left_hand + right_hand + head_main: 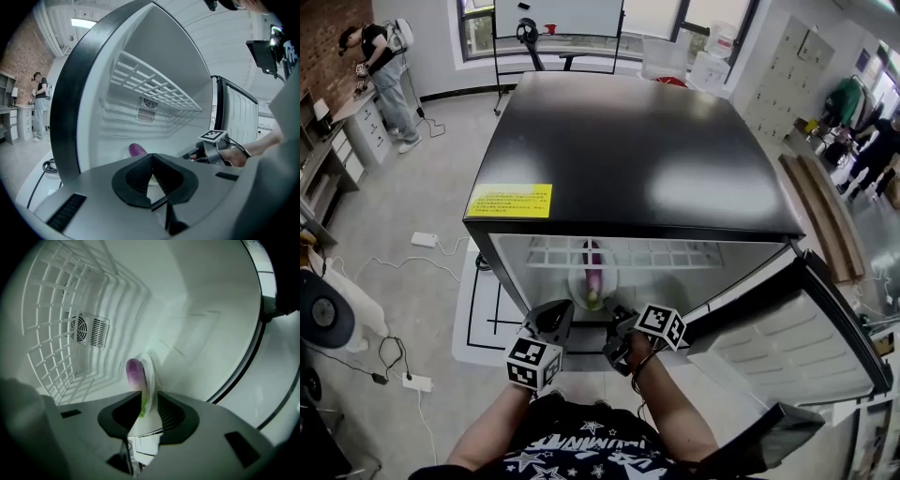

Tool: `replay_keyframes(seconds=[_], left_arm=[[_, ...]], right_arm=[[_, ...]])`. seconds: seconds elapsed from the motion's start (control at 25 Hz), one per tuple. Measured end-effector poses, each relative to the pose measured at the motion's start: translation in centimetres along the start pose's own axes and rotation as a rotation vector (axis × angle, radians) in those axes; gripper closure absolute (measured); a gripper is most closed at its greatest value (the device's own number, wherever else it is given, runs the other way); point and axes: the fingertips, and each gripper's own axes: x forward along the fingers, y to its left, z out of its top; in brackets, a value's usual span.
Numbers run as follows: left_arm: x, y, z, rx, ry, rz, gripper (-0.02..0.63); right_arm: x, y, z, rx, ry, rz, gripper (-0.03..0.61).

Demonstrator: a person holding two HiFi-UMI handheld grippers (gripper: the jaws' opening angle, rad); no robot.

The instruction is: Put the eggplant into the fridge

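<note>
Left gripper: fingers together, nothing between them; just outside the open fridge.
Eggplant: purple, on a white plate inside the fridge; green end at the right fingertips, body beyond them.
Right gripper: fingers clamped on the plate's near rim.

Fridge mouth open, wire shelf overhead
</note>
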Motion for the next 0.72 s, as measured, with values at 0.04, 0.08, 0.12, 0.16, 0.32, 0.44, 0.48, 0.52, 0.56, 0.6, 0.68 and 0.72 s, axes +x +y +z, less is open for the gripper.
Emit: replay_keyframes(seconds=[0.04, 0.08, 0.12, 0.16, 0.32, 0.44, 0.48, 0.52, 0.56, 0.6, 0.68, 0.72], left_arm=[[0.0, 0.0, 0.0, -0.002, -0.001, 0.001, 0.604], [0.0, 0.0, 0.0, -0.003, -0.001, 0.003, 0.604], [-0.1, 0.0, 0.0, -0.003, -0.003, 0.006, 0.606], [-0.1, 0.0, 0.0, -0.004, -0.004, 0.009, 0.604], [-0.2, -0.5, 0.0, -0.001, -0.005, 0.025, 0.604], [-0.4, -1.1, 0.1, 0.006, -0.007, 0.042, 0.604], [-0.5, -1.4, 0.1, 0.008, -0.008, 0.049, 0.604], [-0.6, -1.7, 0.1, 0.009, -0.008, 0.057, 0.604], [-0.7, -1.9, 0.0, 0.01, -0.008, 0.066, 0.604], [-0.9, -2.1, 0.0, 0.01, -0.008, 0.076, 0.604], [-1.2, -2.5, -0.1, 0.008, -0.012, 0.098, 0.604], [-1.4, -2.7, -0.1, 0.006, -0.015, 0.11, 0.604]], right_arm=[[-0.1, 0.0, 0.0, -0.001, 0.0, 0.001, 0.491], [-0.3, 0.0, 0.0, 0.0, 0.001, 0.006, 0.491], [-0.4, 0.1, -0.1, 0.003, 0.003, 0.014, 0.492], [-0.6, 0.2, -0.1, 0.008, 0.004, 0.023, 0.492], [-1.3, 0.7, -0.2, 0.018, 0.013, 0.051, 0.492], [-1.7, 1.3, -0.5, 0.027, 0.048, 0.095, 0.492], [-1.9, 1.5, -0.7, 0.022, 0.064, 0.109, 0.494], [-2.1, 1.8, -0.9, 0.01, 0.079, 0.123, 0.494], [-2.2, 2.2, -1.1, -0.004, 0.094, 0.139, 0.494], [-2.4, 2.6, -1.3, -0.016, 0.109, 0.157, 0.494], [-2.8, 3.5, -1.8, -0.034, 0.141, 0.194, 0.494], [-3.0, 3.8, -2.1, -0.045, 0.159, 0.209, 0.495]])
